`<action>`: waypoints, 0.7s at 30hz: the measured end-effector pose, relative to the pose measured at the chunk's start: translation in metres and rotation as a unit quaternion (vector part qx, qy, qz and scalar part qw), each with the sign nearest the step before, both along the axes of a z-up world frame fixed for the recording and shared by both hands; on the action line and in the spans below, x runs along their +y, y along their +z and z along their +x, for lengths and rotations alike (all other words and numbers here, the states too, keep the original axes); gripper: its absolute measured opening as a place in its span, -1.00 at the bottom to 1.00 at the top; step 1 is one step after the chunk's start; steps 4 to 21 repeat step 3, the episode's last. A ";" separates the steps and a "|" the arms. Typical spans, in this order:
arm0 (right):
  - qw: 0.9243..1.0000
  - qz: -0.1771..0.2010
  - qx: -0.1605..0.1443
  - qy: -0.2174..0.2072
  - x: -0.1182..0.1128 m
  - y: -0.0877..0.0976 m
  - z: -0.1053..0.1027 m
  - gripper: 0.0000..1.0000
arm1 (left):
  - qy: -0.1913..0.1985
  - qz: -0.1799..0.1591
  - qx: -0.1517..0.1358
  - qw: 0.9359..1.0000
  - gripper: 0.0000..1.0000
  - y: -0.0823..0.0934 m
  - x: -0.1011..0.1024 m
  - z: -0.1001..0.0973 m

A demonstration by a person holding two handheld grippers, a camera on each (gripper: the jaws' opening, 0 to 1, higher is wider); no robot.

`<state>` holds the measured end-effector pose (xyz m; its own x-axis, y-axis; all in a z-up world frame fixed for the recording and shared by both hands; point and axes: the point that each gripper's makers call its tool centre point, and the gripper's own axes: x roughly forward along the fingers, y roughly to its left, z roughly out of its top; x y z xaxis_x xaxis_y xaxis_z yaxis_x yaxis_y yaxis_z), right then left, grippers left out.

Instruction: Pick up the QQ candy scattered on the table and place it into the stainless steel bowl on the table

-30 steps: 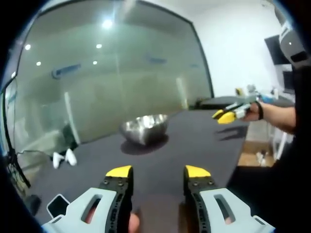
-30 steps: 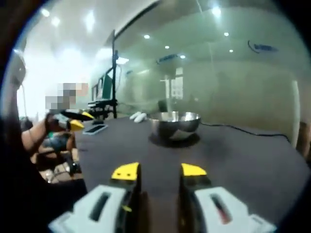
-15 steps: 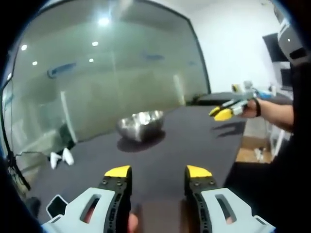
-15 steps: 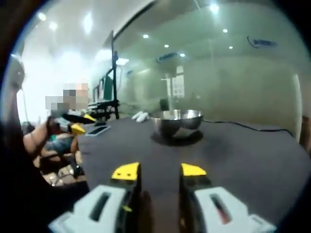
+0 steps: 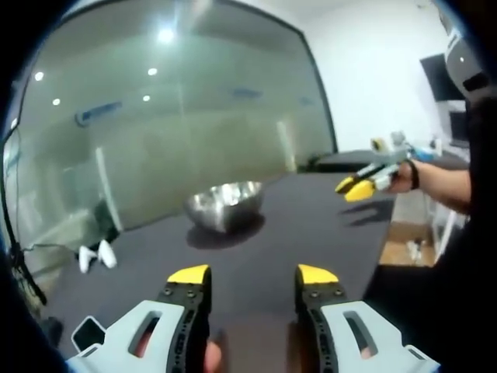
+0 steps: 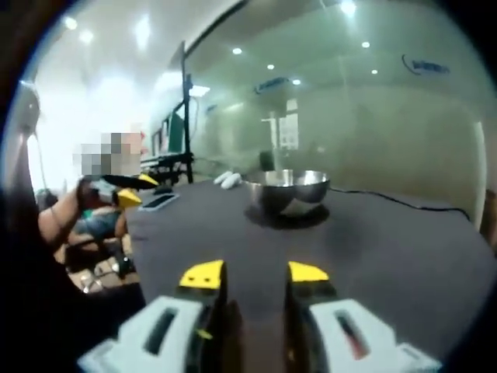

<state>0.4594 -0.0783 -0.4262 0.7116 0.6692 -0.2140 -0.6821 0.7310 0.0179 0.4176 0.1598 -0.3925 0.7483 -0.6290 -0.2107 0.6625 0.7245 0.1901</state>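
Note:
The stainless steel bowl (image 5: 224, 206) stands on the dark table (image 5: 295, 233), ahead and slightly left of my left gripper (image 5: 253, 276). That gripper is open with nothing between its yellow-tipped jaws. In the right gripper view the bowl (image 6: 289, 190) sits ahead and a little to the right of my right gripper (image 6: 255, 273), also open and empty. My right gripper (image 5: 356, 188) comes into the left gripper view from the right, held by a hand over the table's far side. My left gripper (image 6: 124, 194) appears at the left of the right gripper view.
Two white controllers (image 5: 93, 256) lie at the table's left, with a phone (image 5: 87, 334) nearer me. The phone (image 6: 159, 200) and the white controllers (image 6: 227, 179) also lie left of the bowl. A cable (image 6: 388, 198) runs behind. A glass wall backs the table.
Both views have drifted slightly with the hands. The bowl stays in place and both grippers keep the same open gap.

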 end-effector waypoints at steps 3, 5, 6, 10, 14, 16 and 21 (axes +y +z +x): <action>1.000 0.000 0.004 0.001 0.000 -0.002 -0.001 -0.41 | 0.002 -0.001 -0.001 1.000 -0.12 0.001 0.001 0.000; 1.000 0.000 0.004 0.001 0.000 -0.002 -0.001 -0.41 | 0.002 -0.001 -0.001 1.000 -0.12 0.001 0.001 0.000; 1.000 0.000 0.004 0.001 0.000 -0.002 -0.001 -0.41 | 0.002 -0.001 -0.001 1.000 -0.12 0.001 0.001 0.000; 1.000 0.000 0.004 0.001 0.000 -0.002 -0.001 -0.41 | 0.002 -0.001 -0.001 1.000 -0.12 0.001 0.001 0.000; 1.000 0.000 0.004 0.001 0.000 -0.002 -0.001 -0.41 | 0.002 -0.001 -0.001 1.000 -0.12 0.001 0.001 0.000; 1.000 0.000 0.004 0.001 0.000 -0.002 -0.001 -0.41 | 0.002 -0.001 -0.001 1.000 -0.12 0.001 0.001 0.000; 1.000 0.000 0.004 0.001 0.000 -0.002 -0.001 -0.41 | 0.002 -0.001 -0.001 1.000 -0.12 0.001 0.001 0.000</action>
